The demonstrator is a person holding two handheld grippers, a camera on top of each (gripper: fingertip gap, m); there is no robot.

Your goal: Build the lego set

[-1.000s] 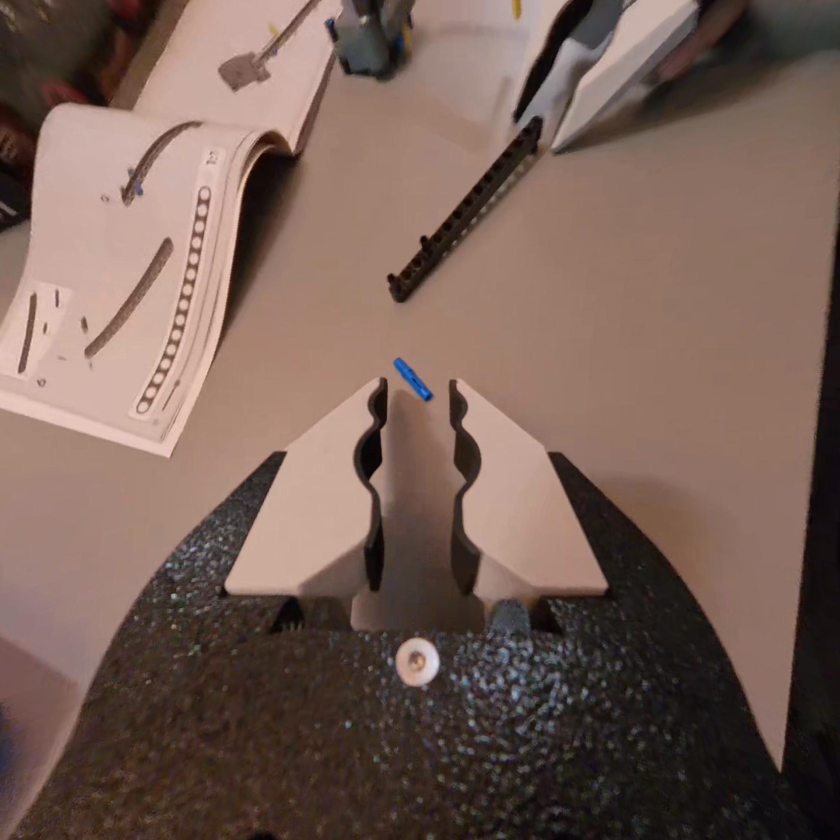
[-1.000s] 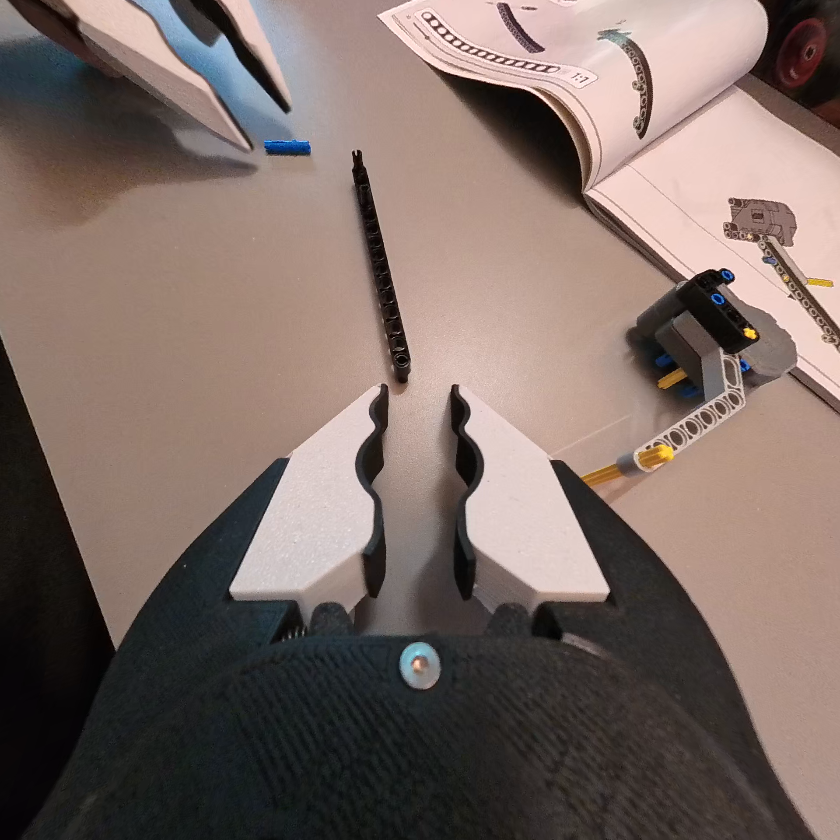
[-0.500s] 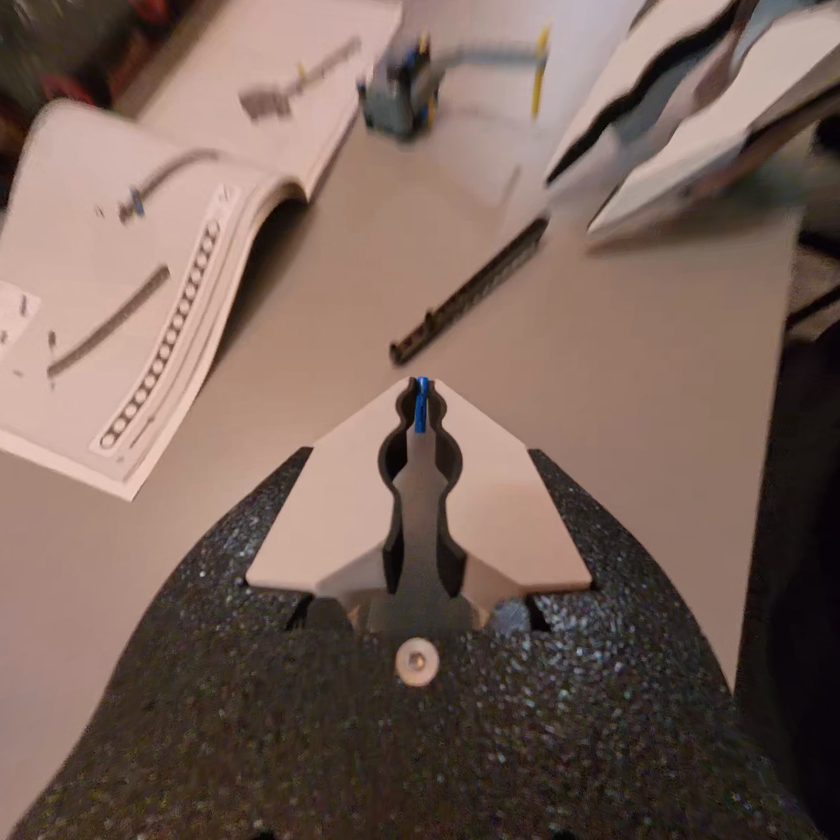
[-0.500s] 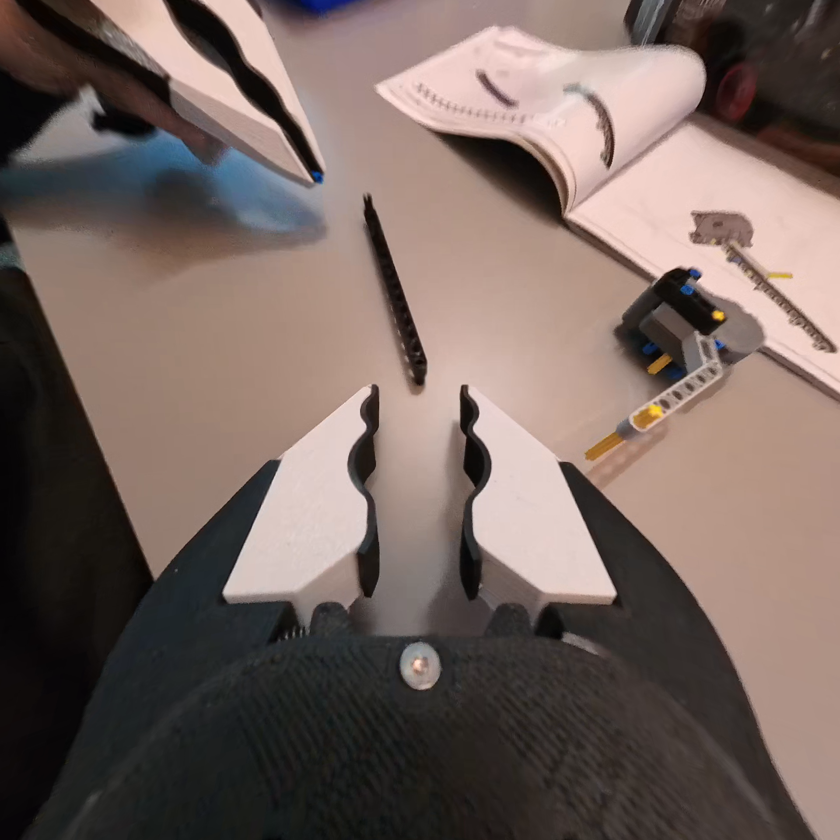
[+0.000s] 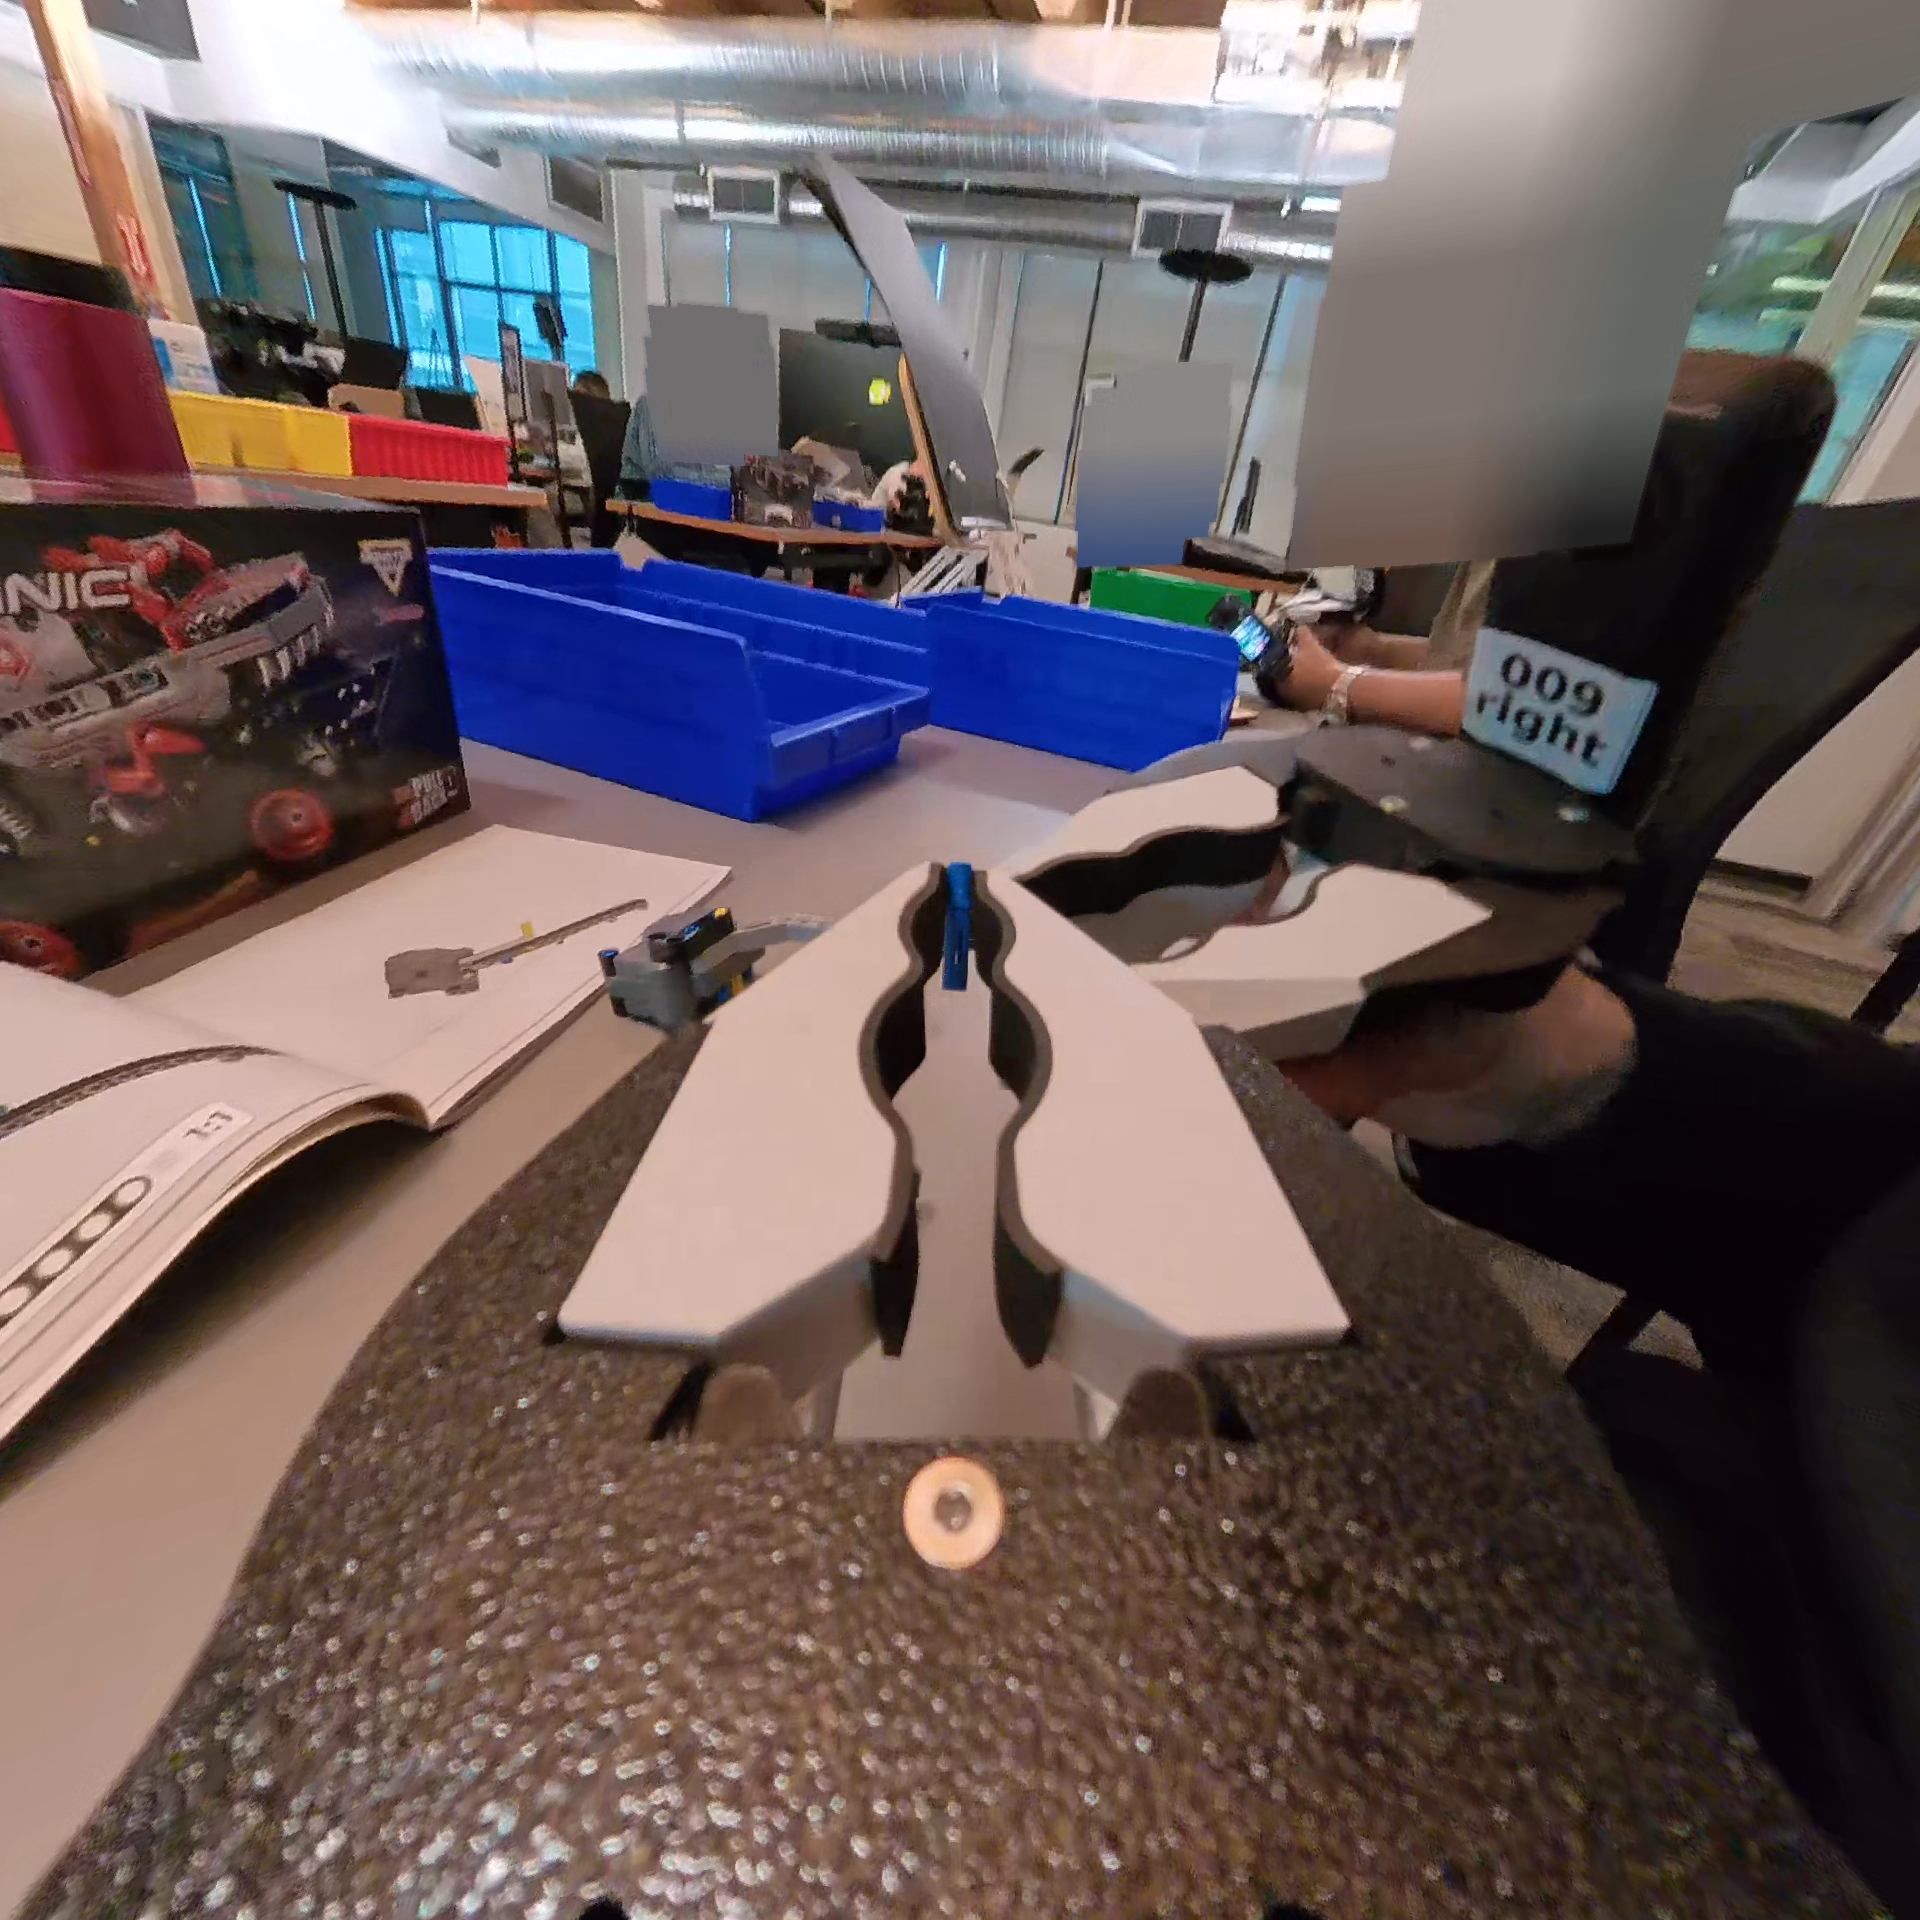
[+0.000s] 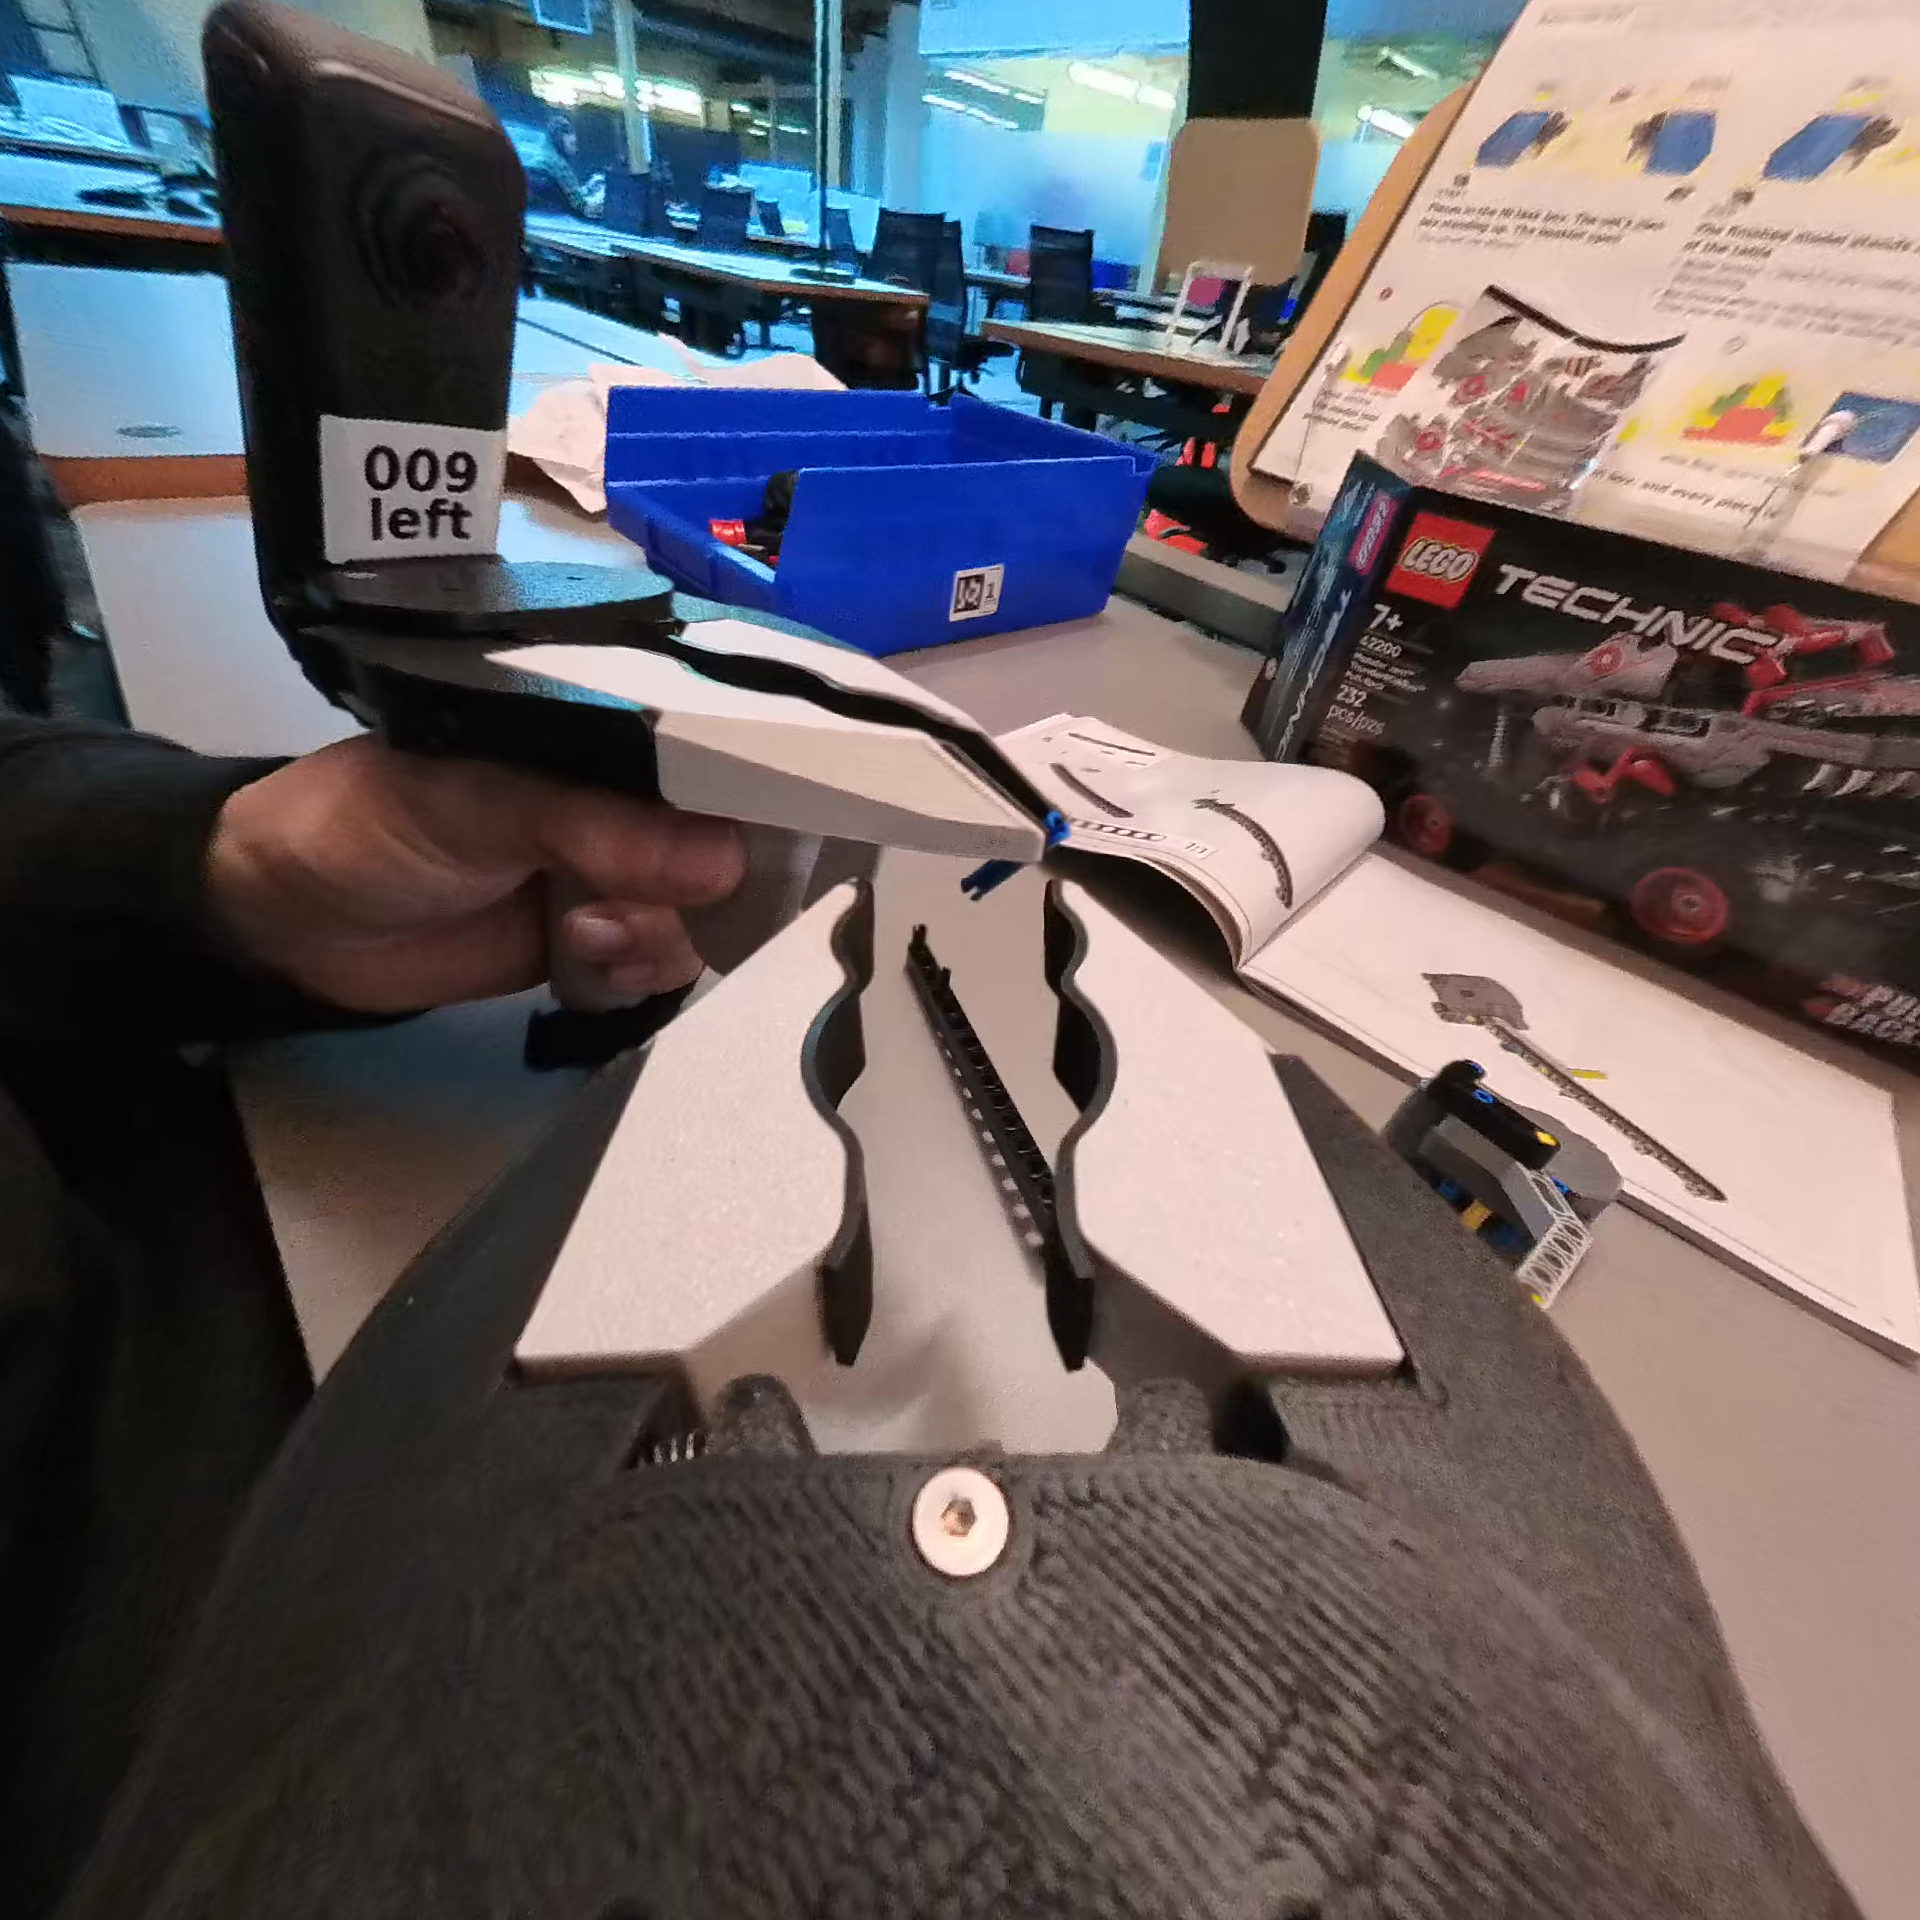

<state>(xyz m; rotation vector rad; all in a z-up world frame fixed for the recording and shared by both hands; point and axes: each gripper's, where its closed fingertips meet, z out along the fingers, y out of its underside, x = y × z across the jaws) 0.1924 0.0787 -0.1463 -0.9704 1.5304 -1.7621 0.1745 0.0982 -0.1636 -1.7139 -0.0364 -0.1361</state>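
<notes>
My left gripper [image 5: 956, 883] is shut on a small blue pin [image 5: 956, 935] and holds it above the table. In the right wrist view the left gripper [image 6: 1039, 831] shows side-on, with the blue pin [image 6: 995, 875] sticking out below its tips. My right gripper [image 6: 956, 904] is open and empty. A long black beam [image 6: 987, 1091] lies on the grey table [image 6: 416, 1143], seen between the right gripper's fingers. The pin hangs just past the right fingertips, above the beam's far end. The right gripper [image 5: 1101, 894] also shows in the left wrist view, close to the right.
A small grey and black sub-assembly [image 6: 1496, 1153] sits on the open instruction booklet [image 6: 1558, 1039], also seen in the left wrist view [image 5: 675, 966]. The set's box [image 6: 1610, 727] stands behind it. Blue bins [image 5: 675, 675] stand farther back. A hand [image 6: 416, 873] holds the left gripper.
My left gripper closed on the blue pin and lifted it off the table. Both grippers tilted up from looking down to nearly level, and the pin now hangs close to the right gripper.
</notes>
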